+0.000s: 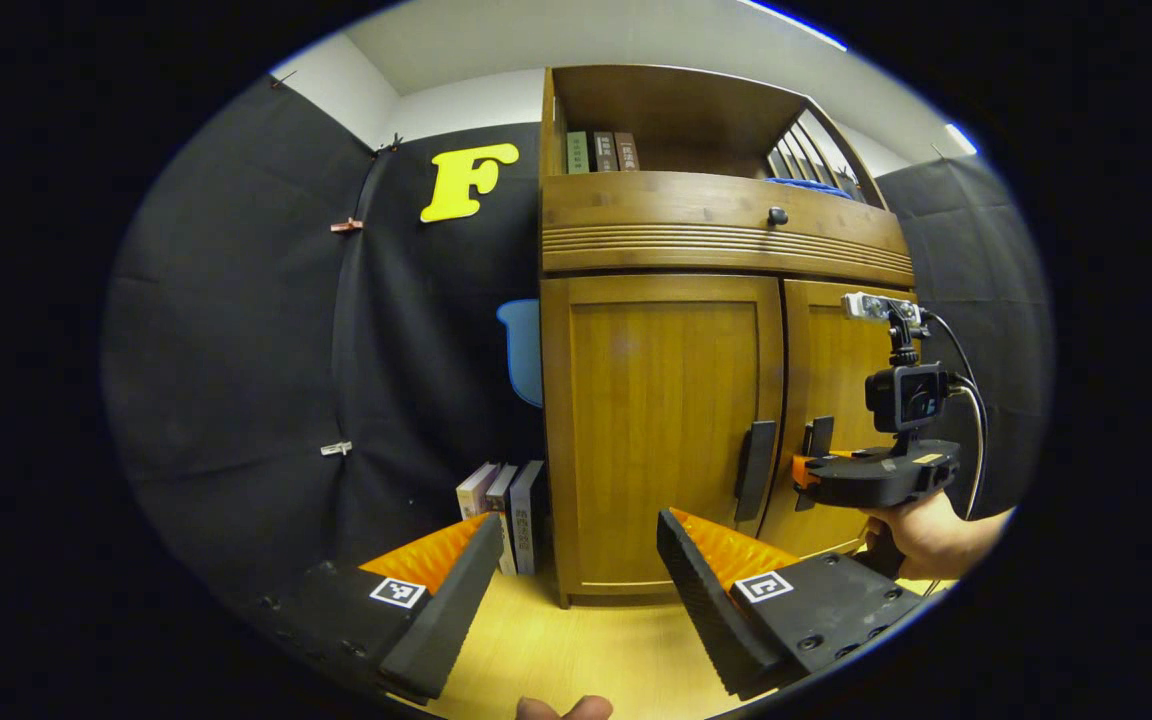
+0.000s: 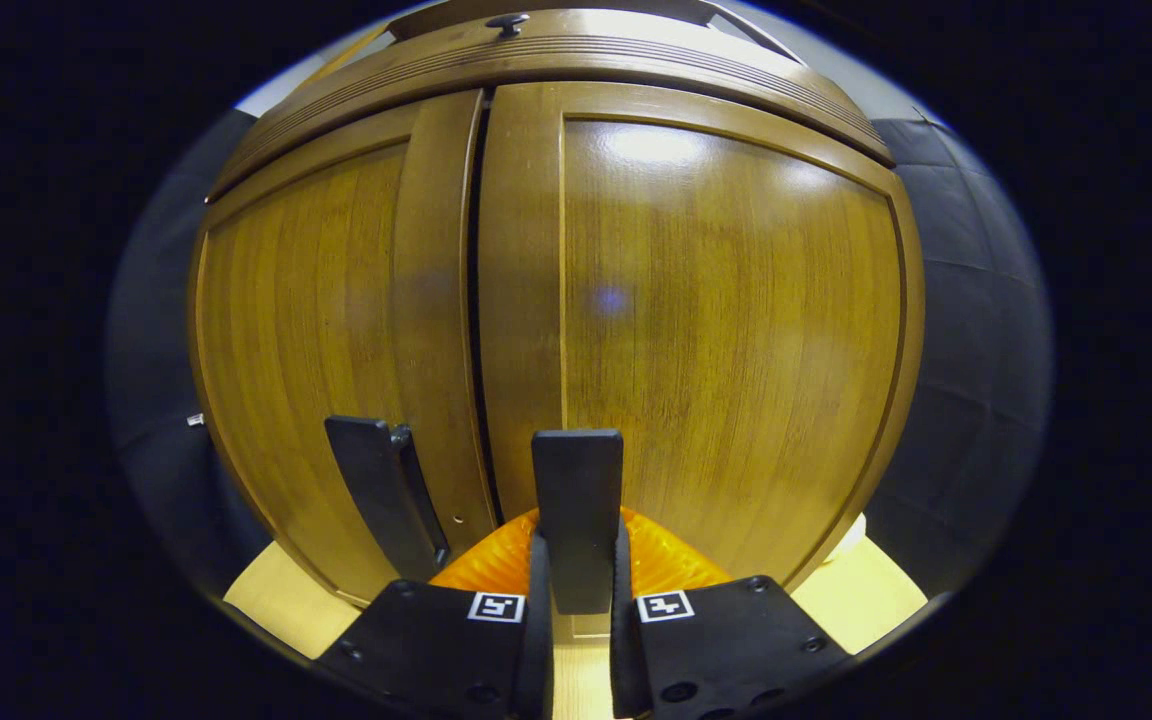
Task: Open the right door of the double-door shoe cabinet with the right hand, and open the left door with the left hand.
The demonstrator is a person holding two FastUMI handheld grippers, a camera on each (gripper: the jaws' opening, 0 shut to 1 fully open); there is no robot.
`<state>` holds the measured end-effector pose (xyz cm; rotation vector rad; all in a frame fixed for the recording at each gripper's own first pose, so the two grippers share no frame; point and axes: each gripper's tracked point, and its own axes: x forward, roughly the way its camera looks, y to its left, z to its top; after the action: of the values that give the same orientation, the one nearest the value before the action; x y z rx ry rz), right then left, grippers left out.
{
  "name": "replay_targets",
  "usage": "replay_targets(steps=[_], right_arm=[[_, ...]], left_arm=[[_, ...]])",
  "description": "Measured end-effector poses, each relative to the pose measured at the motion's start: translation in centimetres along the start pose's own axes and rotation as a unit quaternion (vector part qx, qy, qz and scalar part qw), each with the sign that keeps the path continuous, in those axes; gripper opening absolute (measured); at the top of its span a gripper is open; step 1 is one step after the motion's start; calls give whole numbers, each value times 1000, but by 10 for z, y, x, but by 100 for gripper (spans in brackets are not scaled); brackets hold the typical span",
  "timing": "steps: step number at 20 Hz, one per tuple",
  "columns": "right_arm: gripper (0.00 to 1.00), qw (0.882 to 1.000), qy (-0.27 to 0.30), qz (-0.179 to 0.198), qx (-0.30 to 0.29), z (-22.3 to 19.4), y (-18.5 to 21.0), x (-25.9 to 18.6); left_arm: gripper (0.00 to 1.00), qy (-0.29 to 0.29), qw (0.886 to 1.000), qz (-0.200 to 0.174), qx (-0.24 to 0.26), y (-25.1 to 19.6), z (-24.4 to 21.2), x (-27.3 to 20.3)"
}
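Wooden shoe cabinet (image 1: pixel 666 420) stands on pale floor (image 1: pixel 576 650) against black cloth.

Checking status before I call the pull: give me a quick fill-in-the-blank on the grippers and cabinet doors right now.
1. The right gripper is shut on the ___ door's handle.
2. The left gripper hangs ___, holding nothing.
3. Both doors of the shoe cabinet are ___.
4. The left door's handle is ___ by any gripper.

Missing words: right; open; closed; untouched
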<state>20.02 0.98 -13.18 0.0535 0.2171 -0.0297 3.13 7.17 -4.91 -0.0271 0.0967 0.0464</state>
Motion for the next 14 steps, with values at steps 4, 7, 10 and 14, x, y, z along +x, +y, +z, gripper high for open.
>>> replay_targets(steps=[4, 7, 10, 14], right_arm=[[26, 1000, 2, 26, 0, -5, -4, -22], [26, 999, 3, 38, 19, -2, -11, -46], [26, 998, 4, 48, 42, -6, -14, -57], [26, 997, 3, 62, 50, -10, -29, -88]], left_arm=[[99, -3, 1000, 7, -1, 2, 2, -8], [96, -11, 1000, 10, 2, 0, 8, -15], [96, -17, 1000, 11, 9, -5, 12, -24], [96, -16, 1000, 11, 12, -14, 10, -37]])
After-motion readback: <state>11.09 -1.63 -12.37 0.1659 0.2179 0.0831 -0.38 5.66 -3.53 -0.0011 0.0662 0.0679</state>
